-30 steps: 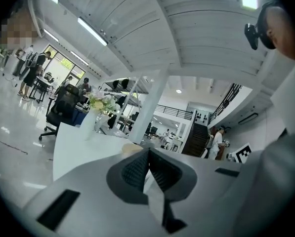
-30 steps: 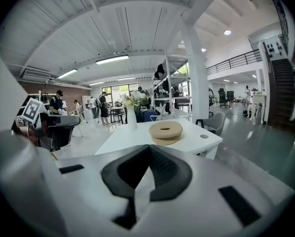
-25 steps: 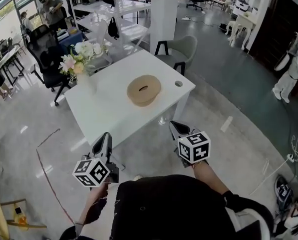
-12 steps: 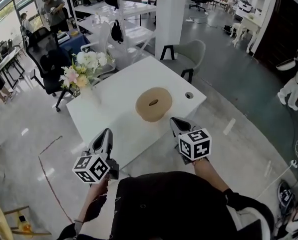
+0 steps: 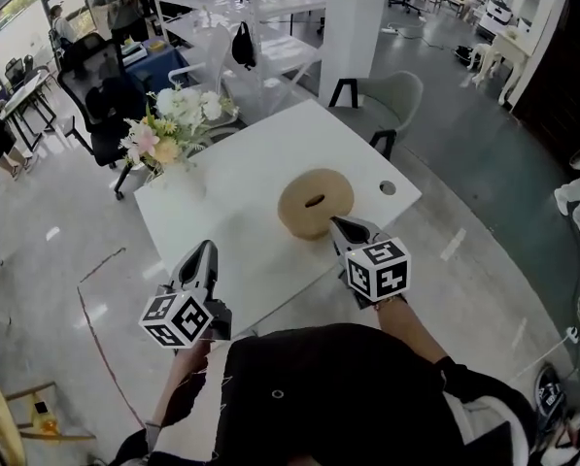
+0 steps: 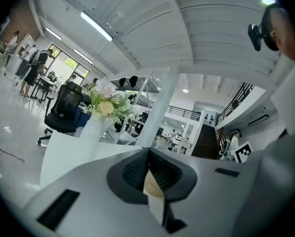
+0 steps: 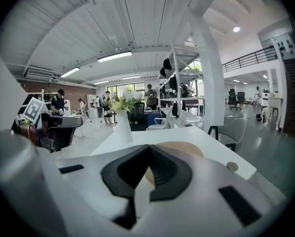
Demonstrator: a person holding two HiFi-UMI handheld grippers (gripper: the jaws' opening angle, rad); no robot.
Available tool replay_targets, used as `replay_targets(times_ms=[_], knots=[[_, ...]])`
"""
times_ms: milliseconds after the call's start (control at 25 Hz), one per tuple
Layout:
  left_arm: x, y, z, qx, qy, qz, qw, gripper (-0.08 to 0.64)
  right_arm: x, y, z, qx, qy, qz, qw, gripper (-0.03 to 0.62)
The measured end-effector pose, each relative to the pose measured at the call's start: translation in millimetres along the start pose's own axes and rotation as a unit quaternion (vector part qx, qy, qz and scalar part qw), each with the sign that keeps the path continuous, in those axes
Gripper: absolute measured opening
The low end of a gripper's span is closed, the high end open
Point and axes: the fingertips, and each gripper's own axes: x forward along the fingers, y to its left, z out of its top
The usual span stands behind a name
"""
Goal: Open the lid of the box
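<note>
The box (image 5: 315,203) is round and tan, with a slotted lid on top, and stands on the white table (image 5: 241,178) toward its right end. My right gripper (image 5: 340,224) is shut and empty, its tip just short of the box's near side. The left gripper (image 5: 204,252) is shut too, holding nothing, over the table's near edge and well left of the box. In the right gripper view the box (image 7: 184,148) rises just beyond the right gripper (image 7: 149,146). The left gripper view shows a tan patch of the box (image 6: 154,185) behind the left gripper (image 6: 148,150).
A white vase of flowers (image 5: 173,134) stands at the table's far left corner. A round cable hole (image 5: 388,188) lies right of the box. A grey chair (image 5: 392,100) and a white pillar (image 5: 353,27) stand behind the table. People and desks are further back.
Both grippers have come forward toward the table; the table and box now sit closer. The right gripper's tip has reached the box's near side. Both stay shut.
</note>
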Motion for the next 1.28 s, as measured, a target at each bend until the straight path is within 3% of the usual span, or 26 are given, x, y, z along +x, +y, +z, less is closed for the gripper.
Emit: replay_targets(times_ms=[440, 760, 1000, 1280], knots=[[5, -2, 5, 0.002, -0.032, 0.076, 0.9966, 0.011, 51, -9, 19, -0.042, 0.029, 0.081, 0.995, 0.005], [-7, -5, -3, -0.003, -0.04, 0.128, 0.991, 0.011, 71, -13, 2, -0.052, 0.061, 0.125, 0.989, 0.005], [-13, 1, -6, -0.005, -0.04, 0.15, 0.9879, 0.011, 84, -11, -21, -0.064, 0.093, 0.135, 0.984, 0.005], [-7, -3, -11, -0.002, -0.029, 0.141, 0.9896, 0.011, 89, -9, -49, -0.08, 0.142, 0.137, 0.977, 0.005]])
